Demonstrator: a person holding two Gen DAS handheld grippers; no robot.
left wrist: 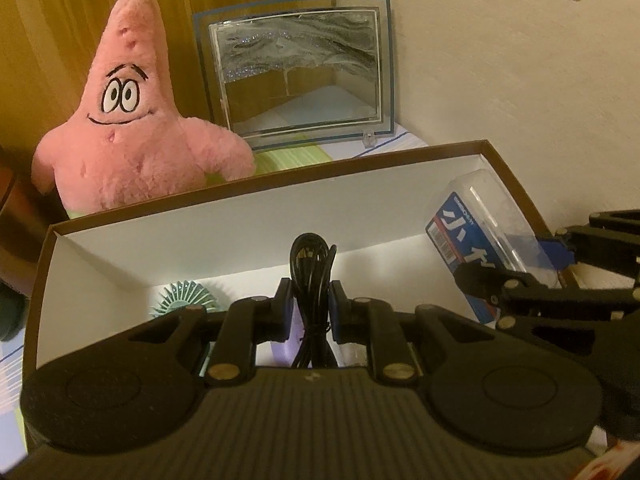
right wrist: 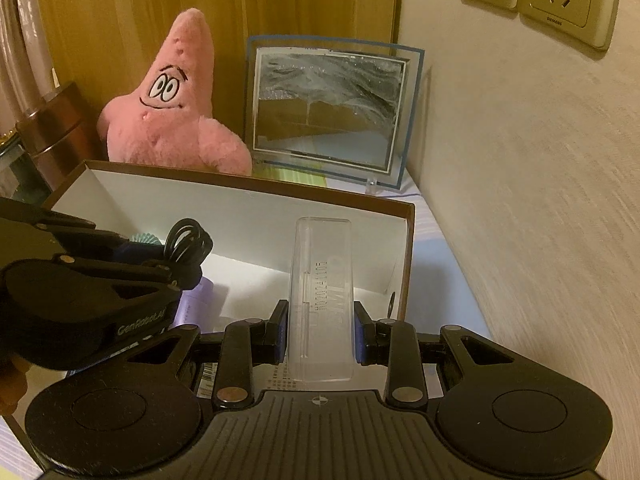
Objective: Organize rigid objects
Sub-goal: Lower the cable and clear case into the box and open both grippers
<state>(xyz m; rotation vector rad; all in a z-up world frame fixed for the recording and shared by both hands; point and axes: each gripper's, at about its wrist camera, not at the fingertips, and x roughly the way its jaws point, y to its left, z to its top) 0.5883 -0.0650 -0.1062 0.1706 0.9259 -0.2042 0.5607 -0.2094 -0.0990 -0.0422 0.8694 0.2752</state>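
Both grippers carry items over the open box (left wrist: 256, 216)

Left gripper (left wrist: 311, 308) clamps a coiled black cable (left wrist: 312, 264); right gripper (right wrist: 320, 332) pinches a clear plastic case (right wrist: 322, 280) near the box's right wall (lowering and release likely follow)

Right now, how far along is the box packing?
Done: a teal fan and a lavender item already lie in the box. In hand: the left gripper is clamped on a coiled black cable, and the right gripper on a clear plastic case; both are held over the open box, not yet released. Left: set both down. Nothing else waiting to be packed is visible.
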